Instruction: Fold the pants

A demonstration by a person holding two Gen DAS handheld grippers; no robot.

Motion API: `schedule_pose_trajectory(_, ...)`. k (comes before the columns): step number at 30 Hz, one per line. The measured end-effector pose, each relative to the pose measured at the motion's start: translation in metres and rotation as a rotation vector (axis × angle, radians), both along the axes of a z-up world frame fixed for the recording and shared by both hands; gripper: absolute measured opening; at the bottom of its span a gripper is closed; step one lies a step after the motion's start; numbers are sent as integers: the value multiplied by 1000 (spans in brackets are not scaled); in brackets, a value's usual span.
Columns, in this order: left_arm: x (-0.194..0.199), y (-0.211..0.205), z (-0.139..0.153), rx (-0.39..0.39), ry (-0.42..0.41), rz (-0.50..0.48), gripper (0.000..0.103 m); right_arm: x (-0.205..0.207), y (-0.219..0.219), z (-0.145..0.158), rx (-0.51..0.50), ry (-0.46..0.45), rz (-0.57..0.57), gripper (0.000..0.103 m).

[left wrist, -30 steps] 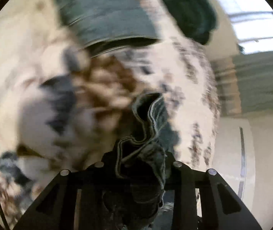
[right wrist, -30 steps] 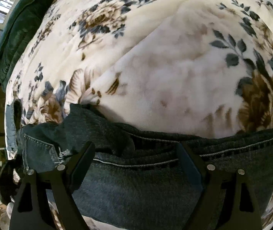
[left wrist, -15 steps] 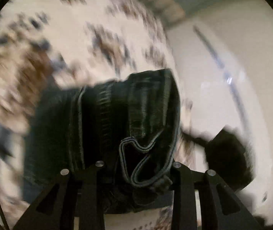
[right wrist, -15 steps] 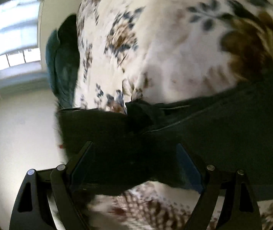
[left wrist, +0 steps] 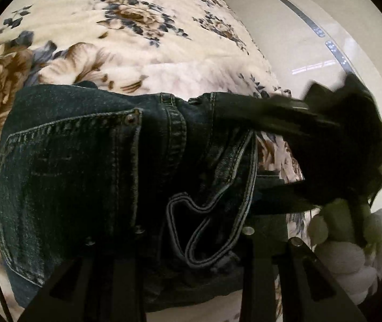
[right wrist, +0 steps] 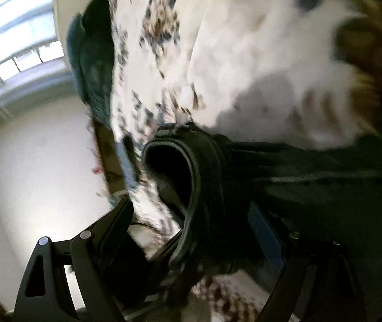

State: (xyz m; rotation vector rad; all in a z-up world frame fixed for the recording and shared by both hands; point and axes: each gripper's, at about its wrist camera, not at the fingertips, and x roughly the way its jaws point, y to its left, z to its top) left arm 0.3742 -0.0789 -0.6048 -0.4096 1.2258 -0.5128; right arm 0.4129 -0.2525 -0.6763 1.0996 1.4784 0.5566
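A cream floral blanket (left wrist: 142,53) covers the bed – pale wall (left wrist: 311,5) beyond, a window (right wrist: 11,43) and a dark green cushion (right wrist: 91,61) at its edge. The dark jeans (left wrist: 83,166) lie on the blanket. The left gripper (left wrist: 191,236) pinches their bunched hem; the right gripper (right wrist: 191,214) clamps a rolled denim edge.

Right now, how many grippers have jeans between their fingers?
2. The left gripper has a bunched hem of the jeans between its fingers. The right gripper, off to its right, has another hem between its own, though whether it is clamped is unclear.
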Motion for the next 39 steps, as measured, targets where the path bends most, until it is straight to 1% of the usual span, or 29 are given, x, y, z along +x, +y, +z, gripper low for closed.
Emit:
schedule_pose_trajectory(1,3,-1,-1,4,4,3,28,4,8,-3,-26,6,29,88)
schedule_pose_trajectory(2,2,0,-2,7,4,7,29,10,16,-5,-60,4,51,79)
schedule_pose_trajectory(3,3,0,-2,13,7,11,29,13,22,-6,-98,-1,67,74)
schedule_pose_trajectory(4,5,2,-3,9,12,21,30,15,24,-6,-114,-8,76,71)
schedule_pose_trajectory(6,7,5,-4,-4,38,37,31,17,27,-4,-132,-34,79,62)
schedule_pose_trajectory(9,9,6,4,7,83,59,32,15,24,-3,-133,-44,61,55)
schedule_pose_trajectory(11,7,9,16,26,105,60,36,12,23,2,-136,-60,52,51)
schedule_pose_trajectory(12,4,12,28,62,106,58,40,10,25,8,-135,-73,47,49)
schedule_pose_trajectory(13,1,15,35,62,102,53,47,7,25,11,-137,-82,49,49)
schedule_pose_trajectory(14,-4,20,43,38,97,53,62,6,26,18,-134,-93,53,46)
schedule_pose_trajectory(15,-11,25,53,12,91,56,75,4,27,25,-134,-109,58,45)
schedule_pose_trajectory(16,-19,32,64,-8,75,60,94,2,26,30,-136,-114,59,45)
schedule_pose_trajectory(17,-26,37,73,-11,62,62,102,0,23,35,-129,-119,63,44)
schedule_pose_trajectory(19,-41,51,95,-11,9,84,102,-6,11,44,-126,-128,42,44)
schedule_pose_trajectory(21,-49,66,109,-37,-35,125,102,-16,-5,53,-114,-132,19,43)
schedule_pose_trajectory(22,-51,77,115,-34,-63,169,102,-22,-14,57,-109,-135,7,43)
schedule_pose_trajectory(24,-48,92,118,-25,-86,235,102,-35,-35,70,-112,-143,-22,43)
schedule_pose_trajectory(26,-37,98,110,-20,-58,267,102,-49,-59,80,-100,-135,-52,42)
schedule_pose_trajectory(29,-16,100,88,-25,2,296,102,-70,-107,89,-126,-115,-109,42)
schedule_pose_trajectory(31,-4,93,74,-44,37,285,102,-85,-143,88,-159,-90,-147,42)
schedule_pose_trajectory(34,16,71,46,-64,125,249,102,-100,-189,78,-213,-48,-192,42)
schedule_pose_trajectory(36,30,52,25,-70,190,215,102,-104,-212,62,-239,-25,-205,42)
schedule_pose_trajectory(37,37,41,15,-78,222,195,102,-103,-217,56,-239,-16,-211,43)
schedule_pose_trajectory(38,44,33,6,-77,246,184,102,-102,-223,42,-215,0,-210,48)
schedule_pose_trajectory(39,53,20,-8,-80,282,156,102,-101,-227,30,-192,24,-214,62)
